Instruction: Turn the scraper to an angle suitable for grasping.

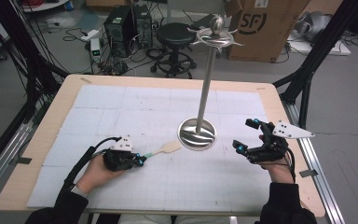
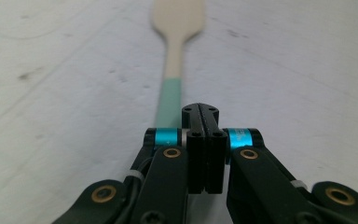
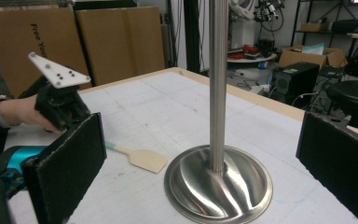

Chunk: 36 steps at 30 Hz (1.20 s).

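Left tongs (image 1: 141,160) clamped on teal handle of wooden spatula (image 1: 167,148), blade flat on tabletop (image 1: 121,112), likely for lifting; right tongs (image 1: 244,135) spread wide, facing steel stand (image 1: 197,134) beyond, probably to steady its post

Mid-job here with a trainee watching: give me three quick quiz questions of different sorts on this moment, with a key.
1. True or false: the left gripper is shut on the teal end of the wooden spatula.
2. Multiple choice: the right gripper is (A) clamped on the pole, (B) open beside the metal stand, (C) shut on the spatula.
3. Fill in: the spatula's blade points toward the stand's round ____.

Key: 1 true. 2 B: in the right gripper view the jaws stand wide apart, either side of the pole, touching nothing. 3 base.
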{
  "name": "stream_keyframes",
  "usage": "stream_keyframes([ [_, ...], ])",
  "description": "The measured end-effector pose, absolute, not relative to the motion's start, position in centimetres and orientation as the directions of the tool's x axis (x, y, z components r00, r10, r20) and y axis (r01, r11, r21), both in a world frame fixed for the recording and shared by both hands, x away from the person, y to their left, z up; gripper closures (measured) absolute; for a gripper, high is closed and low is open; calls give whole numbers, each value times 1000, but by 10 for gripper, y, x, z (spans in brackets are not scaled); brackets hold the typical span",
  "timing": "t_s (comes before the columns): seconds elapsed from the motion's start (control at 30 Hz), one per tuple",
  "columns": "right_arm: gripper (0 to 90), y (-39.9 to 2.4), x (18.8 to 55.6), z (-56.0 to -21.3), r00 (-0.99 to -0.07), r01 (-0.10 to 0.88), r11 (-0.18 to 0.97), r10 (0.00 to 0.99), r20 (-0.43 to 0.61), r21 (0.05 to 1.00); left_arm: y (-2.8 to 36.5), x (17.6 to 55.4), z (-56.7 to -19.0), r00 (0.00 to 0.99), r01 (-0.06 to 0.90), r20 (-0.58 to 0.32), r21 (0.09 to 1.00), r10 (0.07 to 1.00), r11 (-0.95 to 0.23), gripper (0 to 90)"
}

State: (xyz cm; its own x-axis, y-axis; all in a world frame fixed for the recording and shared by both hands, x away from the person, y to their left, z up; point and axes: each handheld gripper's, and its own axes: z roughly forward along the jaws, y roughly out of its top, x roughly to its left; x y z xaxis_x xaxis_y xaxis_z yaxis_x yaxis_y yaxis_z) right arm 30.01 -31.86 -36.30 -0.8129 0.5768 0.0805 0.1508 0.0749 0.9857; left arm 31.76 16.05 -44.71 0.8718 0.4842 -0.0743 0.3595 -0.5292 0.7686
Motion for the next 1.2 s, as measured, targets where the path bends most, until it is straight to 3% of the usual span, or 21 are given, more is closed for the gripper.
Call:
stream_keyframes([
  [0.1, 5, -319, 300, -363, -815, 152, 68, 573, 86, 986, 168, 327, -447, 836, 379, -50, 771, 546, -511, 896],
  [0.23, 6, -319, 300, -363, -814, 153, 68, 575, 87, 986, 175, 338, -449, 804, 429, -99, 779, 586, -457, 896],
  [0.6, 5, -318, 301, -364, -810, 153, 74, 580, 82, 985, 158, 339, -436, 791, 374, -83, 850, 606, -371, 896],
  [1.2, 5, -316, 301, -363, -814, 162, 74, 573, 91, 984, 109, 365, -449, 775, 395, -48, 815, 630, -423, 897],
])
